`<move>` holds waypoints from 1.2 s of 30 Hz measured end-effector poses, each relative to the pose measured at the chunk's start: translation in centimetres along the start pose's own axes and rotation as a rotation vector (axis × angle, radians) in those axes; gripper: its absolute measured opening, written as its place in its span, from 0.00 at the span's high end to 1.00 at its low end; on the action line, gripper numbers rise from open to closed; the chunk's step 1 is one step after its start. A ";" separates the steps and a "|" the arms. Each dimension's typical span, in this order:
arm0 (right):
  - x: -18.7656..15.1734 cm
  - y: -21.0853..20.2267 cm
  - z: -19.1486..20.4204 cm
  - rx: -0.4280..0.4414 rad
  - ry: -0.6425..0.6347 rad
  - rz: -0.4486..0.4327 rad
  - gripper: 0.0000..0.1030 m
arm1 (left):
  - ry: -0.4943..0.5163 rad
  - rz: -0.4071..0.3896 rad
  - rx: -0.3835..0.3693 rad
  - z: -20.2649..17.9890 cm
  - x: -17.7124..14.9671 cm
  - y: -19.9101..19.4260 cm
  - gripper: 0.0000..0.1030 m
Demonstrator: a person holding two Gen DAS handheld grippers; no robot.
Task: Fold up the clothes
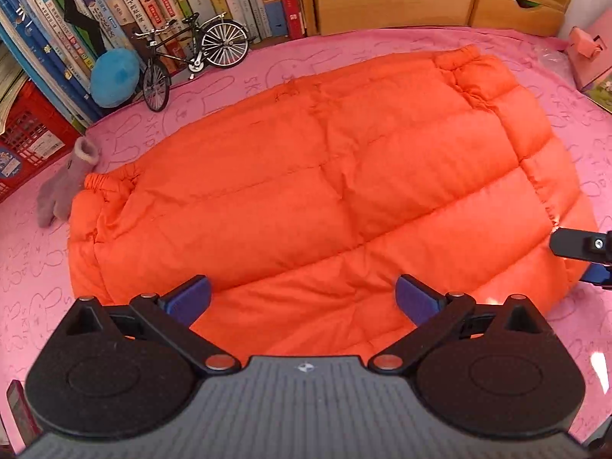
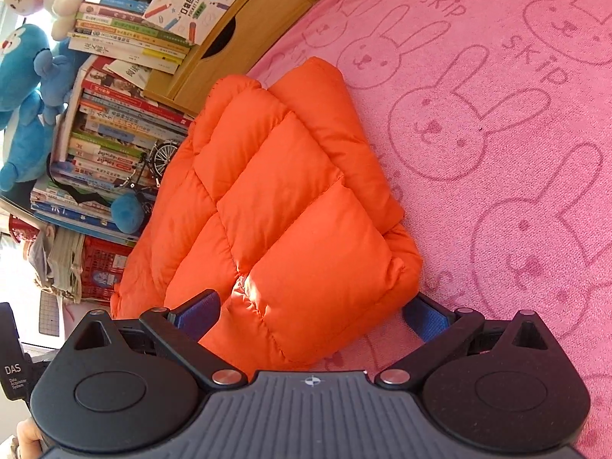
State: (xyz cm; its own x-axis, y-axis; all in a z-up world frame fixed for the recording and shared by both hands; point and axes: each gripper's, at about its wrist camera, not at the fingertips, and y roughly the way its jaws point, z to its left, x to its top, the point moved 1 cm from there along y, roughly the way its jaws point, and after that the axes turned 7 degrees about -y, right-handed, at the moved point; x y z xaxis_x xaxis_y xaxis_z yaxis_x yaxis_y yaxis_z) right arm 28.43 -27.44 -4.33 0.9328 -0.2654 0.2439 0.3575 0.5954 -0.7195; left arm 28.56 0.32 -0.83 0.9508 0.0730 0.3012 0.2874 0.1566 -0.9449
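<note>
Left gripper [image 1: 302, 298], black with blue pads, jaws wide apart, nothing between them but the near edge of the puffy orange quilted down jacket [image 1: 306, 191] lying just past the fingertips. Jacket lies flat on the pink rabbit-print towel cloth [image 1: 34, 267], spreading ahead and to the right. Grey knitted glove [image 1: 65, 187] ahead-left, touching the jacket's elastic cuff. Further ahead-left: small black model bicycle [image 1: 191, 53], round blue plush ball [image 1: 114, 76], then a row of upright books [image 1: 114, 4]. Wooden drawer unit [image 1: 420, 4] far ahead.

Right gripper [image 2: 310, 317], same build, jaws spread wide, straddling the jacket's corner; cannot tell if the pads touch the fabric. The jacket runs ahead and to the left; bare pink cloth to the right. Beyond-left: the books, the bicycle, blue plush toy [image 2: 23, 114].
</note>
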 end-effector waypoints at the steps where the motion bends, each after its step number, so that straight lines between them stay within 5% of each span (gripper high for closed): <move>1: 0.1 0.0 -0.1 0.007 0.007 -0.006 0.00 | 0.011 0.004 -0.021 -0.2 -0.2 0.0 0.00; 20: 2.0 1.9 0.0 0.077 0.016 -0.085 0.00 | 0.035 0.102 -0.045 -0.8 -0.9 4.1 0.00; 21: 2.1 2.0 0.2 0.068 0.009 -0.079 0.16 | 0.036 0.102 -0.046 -1.0 -0.8 4.2 0.00; 22: 2.3 2.1 0.4 0.059 0.001 -0.073 0.50 | 0.038 0.102 -0.047 -1.1 -0.8 4.2 0.00; 27: 2.4 0.6 4.0 0.030 -0.132 -0.065 0.64 | 0.035 0.097 -0.047 -1.5 -0.9 4.3 0.00; 36: 1.6 -1.4 14.7 0.099 -0.500 -0.024 0.66 | 0.019 0.063 -0.081 -1.4 -1.1 4.5 0.00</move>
State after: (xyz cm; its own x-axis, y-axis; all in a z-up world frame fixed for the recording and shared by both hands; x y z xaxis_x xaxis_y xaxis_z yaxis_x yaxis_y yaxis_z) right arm 30.12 -17.56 6.59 0.8234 0.1017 0.5583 0.3587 0.6690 -0.6509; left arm 28.98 -0.44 -5.58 0.9691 0.0612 0.2389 0.2344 0.0723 -0.9695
